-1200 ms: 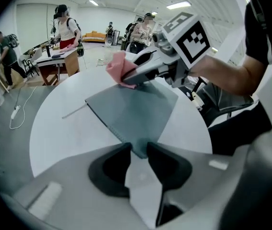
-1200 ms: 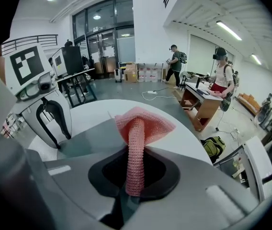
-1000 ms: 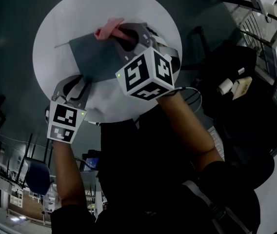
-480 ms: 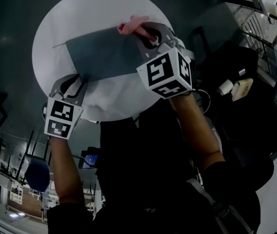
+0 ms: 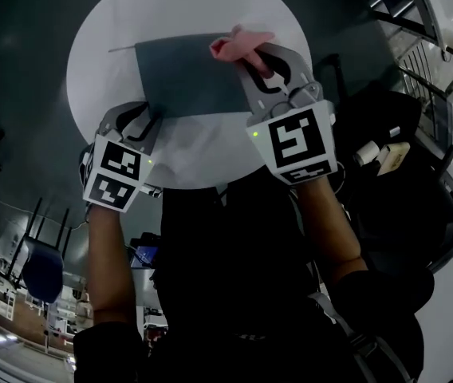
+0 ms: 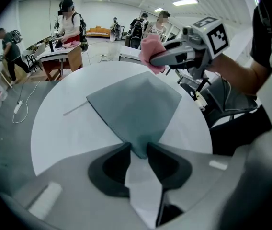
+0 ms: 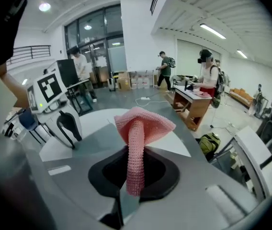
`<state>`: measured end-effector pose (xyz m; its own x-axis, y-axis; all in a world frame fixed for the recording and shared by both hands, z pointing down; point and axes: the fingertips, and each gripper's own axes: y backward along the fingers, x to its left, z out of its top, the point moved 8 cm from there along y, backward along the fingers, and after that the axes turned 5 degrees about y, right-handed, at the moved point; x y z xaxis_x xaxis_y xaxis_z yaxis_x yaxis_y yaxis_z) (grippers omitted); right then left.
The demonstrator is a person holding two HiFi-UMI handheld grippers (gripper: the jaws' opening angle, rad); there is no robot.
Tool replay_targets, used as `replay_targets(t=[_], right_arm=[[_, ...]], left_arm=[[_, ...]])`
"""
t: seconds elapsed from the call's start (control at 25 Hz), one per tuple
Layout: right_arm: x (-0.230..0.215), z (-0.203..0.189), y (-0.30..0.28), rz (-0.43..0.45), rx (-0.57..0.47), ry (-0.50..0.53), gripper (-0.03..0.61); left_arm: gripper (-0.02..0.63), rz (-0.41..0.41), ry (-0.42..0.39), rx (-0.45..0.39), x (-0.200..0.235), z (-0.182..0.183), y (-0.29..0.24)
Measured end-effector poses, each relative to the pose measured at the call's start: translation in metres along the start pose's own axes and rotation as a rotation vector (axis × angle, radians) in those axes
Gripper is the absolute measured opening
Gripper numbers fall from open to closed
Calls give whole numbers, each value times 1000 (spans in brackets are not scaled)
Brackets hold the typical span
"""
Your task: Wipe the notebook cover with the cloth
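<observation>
Both forearms reached forward. The left gripper (image 5: pixel 147 120) pinched a corner of the notebook (image 5: pixel 191 74) between its jaw tips. The right gripper (image 5: pixel 260 54) clamped the cloth (image 5: pixel 241 42), which bulged beyond its jaw tips.

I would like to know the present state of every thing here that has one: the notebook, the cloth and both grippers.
notebook: closed, lying flat on the round table, its near corner clamped.
cloth: bunched, held at the notebook's far right corner; whether it touches the cover cannot be told.
left gripper: shut on the notebook's near corner.
right gripper: shut on the cloth.
</observation>
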<state>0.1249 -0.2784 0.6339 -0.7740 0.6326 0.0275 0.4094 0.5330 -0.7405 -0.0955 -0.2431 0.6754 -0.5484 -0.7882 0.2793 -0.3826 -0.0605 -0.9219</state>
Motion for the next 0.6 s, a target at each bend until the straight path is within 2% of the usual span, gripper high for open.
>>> replay_targets(t=[0.08,0.24,0.4,0.6], right_arm=[[29,20,-17,76,-28,30,28],[77,42,-55,215,-12,62,28],[104,53,-84,247,16,100,28],[116,53,-102,258,56,111,28]], left_arm=[[114,9,7,-12,0,-3,3],[107,32,8,-40,0,-5,3],[99,33,14,-62,1,-6,2],[101,22,19,-66,2,-8,1]])
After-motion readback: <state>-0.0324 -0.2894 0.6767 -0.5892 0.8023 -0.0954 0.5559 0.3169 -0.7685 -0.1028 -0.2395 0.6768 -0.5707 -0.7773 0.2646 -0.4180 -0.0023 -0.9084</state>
